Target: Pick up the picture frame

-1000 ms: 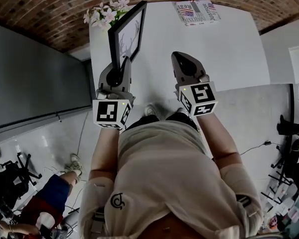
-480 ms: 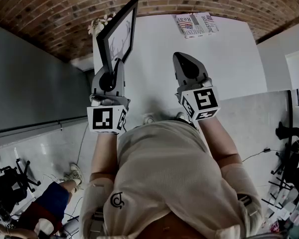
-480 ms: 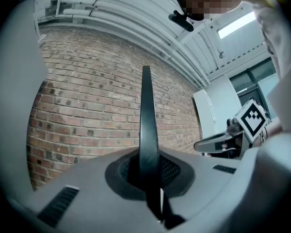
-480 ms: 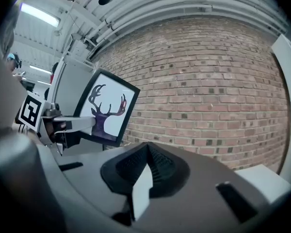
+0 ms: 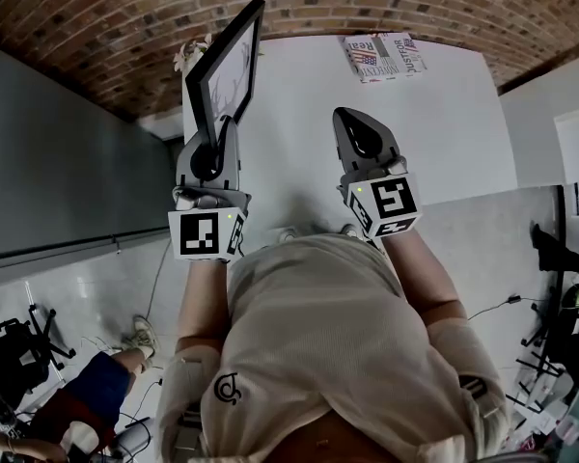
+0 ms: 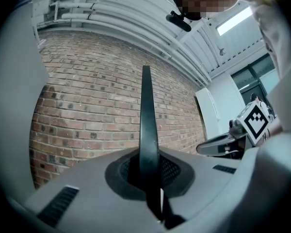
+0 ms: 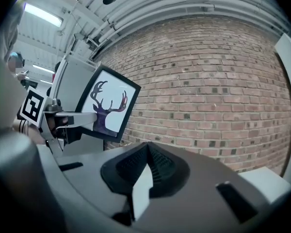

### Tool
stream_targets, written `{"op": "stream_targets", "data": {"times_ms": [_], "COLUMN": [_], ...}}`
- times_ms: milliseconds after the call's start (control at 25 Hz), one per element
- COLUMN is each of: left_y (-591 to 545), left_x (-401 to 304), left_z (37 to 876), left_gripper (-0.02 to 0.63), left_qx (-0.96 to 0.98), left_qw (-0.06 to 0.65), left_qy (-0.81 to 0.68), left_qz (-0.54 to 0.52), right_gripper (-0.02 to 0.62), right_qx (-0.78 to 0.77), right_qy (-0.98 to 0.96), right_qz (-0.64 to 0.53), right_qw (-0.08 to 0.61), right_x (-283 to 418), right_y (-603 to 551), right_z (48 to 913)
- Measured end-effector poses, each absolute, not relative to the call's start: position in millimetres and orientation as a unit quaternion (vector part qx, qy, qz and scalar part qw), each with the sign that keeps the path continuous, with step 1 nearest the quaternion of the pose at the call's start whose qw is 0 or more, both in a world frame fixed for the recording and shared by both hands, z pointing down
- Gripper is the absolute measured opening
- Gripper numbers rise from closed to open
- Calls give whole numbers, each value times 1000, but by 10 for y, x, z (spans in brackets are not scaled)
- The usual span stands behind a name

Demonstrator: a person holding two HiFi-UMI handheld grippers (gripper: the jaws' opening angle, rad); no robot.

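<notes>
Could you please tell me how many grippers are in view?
2. The left gripper, shut on the frame, is near the left side of the table; the right gripper, shut and empty, is over its middle. None seems hidden.

Frame (image 5: 230, 61): black, thin-edged, rectangular; white picture with a dark silhouette of an antlered deer head. Held in the air, tilted, upper left of centre in the head view, top corner near the upper edge. Lower edge clamped in left gripper (image 5: 218, 133). Edge-on and upright at centre of the left gripper view; face-on at left of centre in the right gripper view.
</notes>
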State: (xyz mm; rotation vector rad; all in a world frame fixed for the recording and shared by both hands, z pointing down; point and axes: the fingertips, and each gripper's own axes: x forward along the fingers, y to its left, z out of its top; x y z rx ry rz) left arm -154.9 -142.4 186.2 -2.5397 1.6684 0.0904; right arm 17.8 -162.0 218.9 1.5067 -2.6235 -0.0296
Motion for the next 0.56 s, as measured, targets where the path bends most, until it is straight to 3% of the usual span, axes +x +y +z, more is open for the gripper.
{"op": "stream_targets", "data": {"times_ms": [560], "left_y": [-1517], "left_x": [-1366], "left_z": [1844], "left_gripper": [23], "left_qx": [-829], "left_qw": [45], "left_qy": [558], "left_qz": [24], "right_gripper": [6], "right_qx": [480], "right_qy": [-876], "right_qz": [6], "right_qw": [49], "right_x": [342], "right_y": [-1736], "right_z": [2227]}}
